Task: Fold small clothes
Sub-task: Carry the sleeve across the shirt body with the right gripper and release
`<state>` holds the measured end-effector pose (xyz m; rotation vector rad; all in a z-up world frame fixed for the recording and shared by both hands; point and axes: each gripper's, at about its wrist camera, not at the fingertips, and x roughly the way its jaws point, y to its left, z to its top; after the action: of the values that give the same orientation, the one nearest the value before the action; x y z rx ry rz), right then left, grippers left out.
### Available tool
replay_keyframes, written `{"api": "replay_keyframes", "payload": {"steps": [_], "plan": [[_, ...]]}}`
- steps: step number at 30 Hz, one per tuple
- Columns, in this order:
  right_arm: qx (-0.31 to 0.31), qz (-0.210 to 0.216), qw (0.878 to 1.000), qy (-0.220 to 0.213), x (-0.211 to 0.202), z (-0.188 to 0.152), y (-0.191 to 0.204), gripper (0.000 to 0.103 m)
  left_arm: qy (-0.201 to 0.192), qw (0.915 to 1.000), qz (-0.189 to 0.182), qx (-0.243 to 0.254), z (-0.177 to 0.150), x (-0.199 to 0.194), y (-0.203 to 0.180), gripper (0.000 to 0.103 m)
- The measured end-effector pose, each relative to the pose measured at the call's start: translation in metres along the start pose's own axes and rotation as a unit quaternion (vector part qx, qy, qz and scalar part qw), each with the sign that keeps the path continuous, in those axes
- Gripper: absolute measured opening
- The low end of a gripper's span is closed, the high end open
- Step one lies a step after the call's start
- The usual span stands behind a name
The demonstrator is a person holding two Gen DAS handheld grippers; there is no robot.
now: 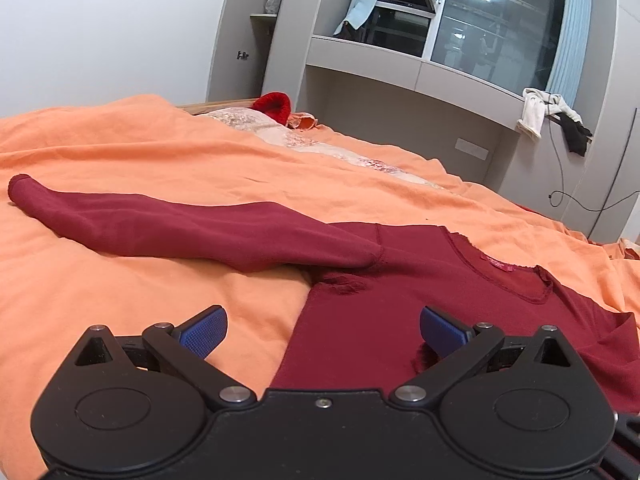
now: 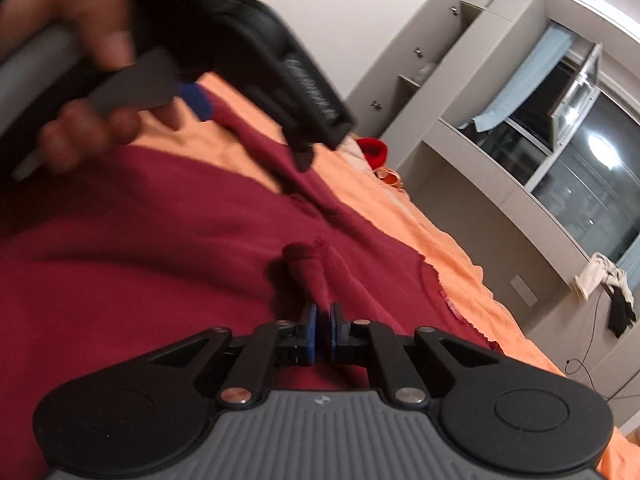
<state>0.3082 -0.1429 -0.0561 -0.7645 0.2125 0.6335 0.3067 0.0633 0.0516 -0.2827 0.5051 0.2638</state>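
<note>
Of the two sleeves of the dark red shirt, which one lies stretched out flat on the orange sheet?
The left sleeve, reaching out sideways over the orange sheet. The other sleeve's cuff is pinched in the right gripper above the shirt.

Dark red long-sleeved top (image 1: 360,320), flat on bed, one sleeve (image 1: 160,224) outstretched

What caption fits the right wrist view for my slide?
Right gripper shut on a sleeve cuff of the dark red long-sleeved shirt spread on the orange bedsheet.
</note>
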Motion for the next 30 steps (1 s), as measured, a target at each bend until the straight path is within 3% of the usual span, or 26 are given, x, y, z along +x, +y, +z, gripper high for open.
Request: {"api": "replay_keyframes", "payload": {"steps": [2, 3, 5, 7, 10, 13, 15, 16, 18, 20, 23, 26, 27, 28, 30], "plan": [[0.000, 0.008, 1.000, 0.002, -0.007, -0.006, 0.004, 0.025, 0.000, 0.9999, -0.010, 0.003, -0.001, -0.001, -0.001, 0.102], [0.008, 0.012, 1.000, 0.004, -0.012, -0.010, 0.003, 0.040, 0.001, 0.9998, -0.017, 0.005, -0.001, -0.001, -0.002, 0.102], [0.038, 0.021, 0.999, 0.009, -0.020, -0.015, -0.007, 0.051, 0.015, 0.9991, -0.037, 0.013, -0.003, 0.004, -0.006, 0.103], [0.077, 0.022, 0.997, 0.011, -0.027, -0.022, -0.021, 0.070, 0.040, 0.9975, -0.054, 0.025, -0.007, 0.013, -0.011, 0.103], [0.135, 0.005, 0.991, 0.014, -0.039, -0.036, -0.047, 0.086, 0.076, 0.9945, -0.044, 0.057, -0.016, 0.027, -0.022, 0.102], [0.210, -0.023, 0.977, 0.021, -0.045, -0.052, -0.085, 0.093, 0.093, 0.9910, -0.010, 0.096, -0.025, 0.038, -0.031, 0.102], [0.258, -0.063, 0.964, 0.029, -0.047, -0.065, -0.111, 0.097, 0.099, 0.9896, -0.002, 0.104, -0.028, 0.041, -0.033, 0.103], [0.282, -0.103, 0.953, 0.041, -0.045, -0.071, -0.127, 0.097, 0.101, 0.9891, 0.001, 0.107, -0.029, 0.042, -0.035, 0.103], [0.310, -0.171, 0.932, 0.072, -0.035, -0.078, -0.155, 0.095, 0.101, 0.9872, 0.011, 0.123, -0.034, 0.044, -0.039, 0.103], [0.334, -0.203, 0.916, 0.085, -0.023, -0.089, -0.184, 0.088, 0.095, 0.9848, 0.023, 0.143, -0.038, 0.043, -0.044, 0.103], [0.379, -0.219, 0.893, 0.108, -0.002, -0.108, -0.222, 0.080, 0.088, 0.9827, 0.029, 0.160, -0.041, 0.041, -0.048, 0.103], [0.408, -0.205, 0.880, 0.130, 0.019, -0.127, -0.246, 0.071, 0.091, 0.9830, 0.028, 0.157, -0.041, 0.042, -0.048, 0.103], [0.424, -0.195, 0.874, 0.134, 0.024, -0.132, -0.252, 0.049, 0.092, 0.9831, 0.028, 0.156, -0.041, 0.042, -0.047, 0.103], [0.444, -0.186, 0.865, 0.139, 0.027, -0.137, -0.258, 0.009, 0.091, 0.9832, 0.027, 0.156, -0.041, 0.043, -0.047, 0.103], [0.475, -0.173, 0.853, 0.133, 0.027, -0.145, -0.265, 0.006, 0.088, 0.9829, 0.029, 0.159, -0.042, 0.042, -0.048, 0.103]]}}
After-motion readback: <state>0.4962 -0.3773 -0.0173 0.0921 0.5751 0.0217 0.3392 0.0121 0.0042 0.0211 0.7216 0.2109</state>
